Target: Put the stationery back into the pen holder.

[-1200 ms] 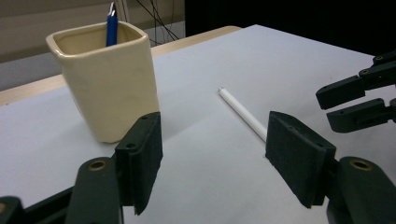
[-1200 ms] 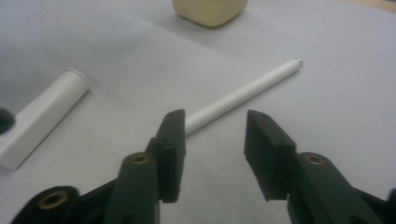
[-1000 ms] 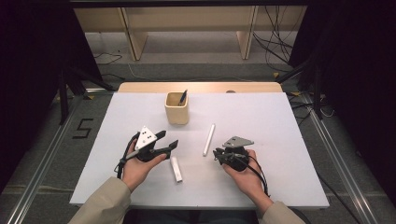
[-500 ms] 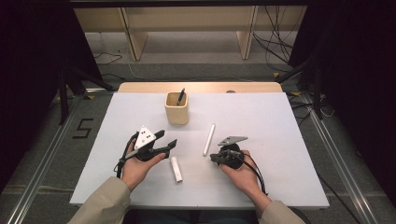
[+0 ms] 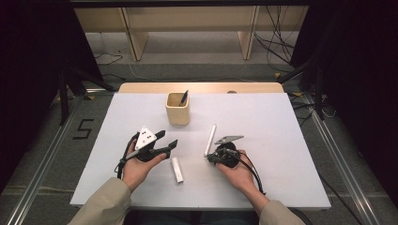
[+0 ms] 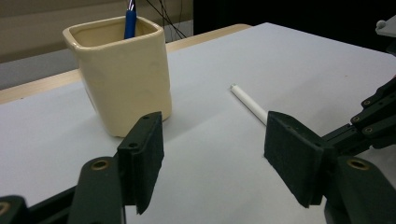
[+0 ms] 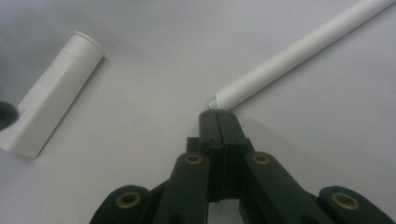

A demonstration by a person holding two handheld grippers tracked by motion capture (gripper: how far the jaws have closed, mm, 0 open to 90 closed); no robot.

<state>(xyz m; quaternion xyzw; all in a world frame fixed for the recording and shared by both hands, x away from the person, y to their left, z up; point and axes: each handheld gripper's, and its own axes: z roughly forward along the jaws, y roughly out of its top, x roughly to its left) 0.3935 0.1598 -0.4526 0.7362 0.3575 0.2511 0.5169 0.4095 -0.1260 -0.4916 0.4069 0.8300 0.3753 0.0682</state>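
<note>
A long white pen body (image 5: 210, 139) lies on the white table (image 5: 263, 122), its greenish nib end (image 7: 212, 102) toward me. My right gripper (image 5: 210, 158) (image 7: 218, 115) is shut, jaws pressed flat together, the tips right at that nib end. A short white cap (image 5: 177, 169) (image 7: 51, 93) lies to the left of it. My left gripper (image 5: 168, 138) (image 6: 217, 154) is open and holds nothing, raised left of the cap and pointing at the pen (image 6: 250, 105). A beige cup (image 5: 177, 108) (image 6: 121, 79) stands behind with a blue pen (image 5: 183, 97) (image 6: 130, 18) in it.
The table's wooden far edge (image 5: 202, 87) lies behind the cup. Metal rails (image 5: 42, 168) run along the floor on both sides. The right gripper's linkage (image 6: 378, 116) shows at the right edge of the left gripper view.
My right gripper has slid left and a little forward to the near end of the white pen. The left gripper has hardly moved.
</note>
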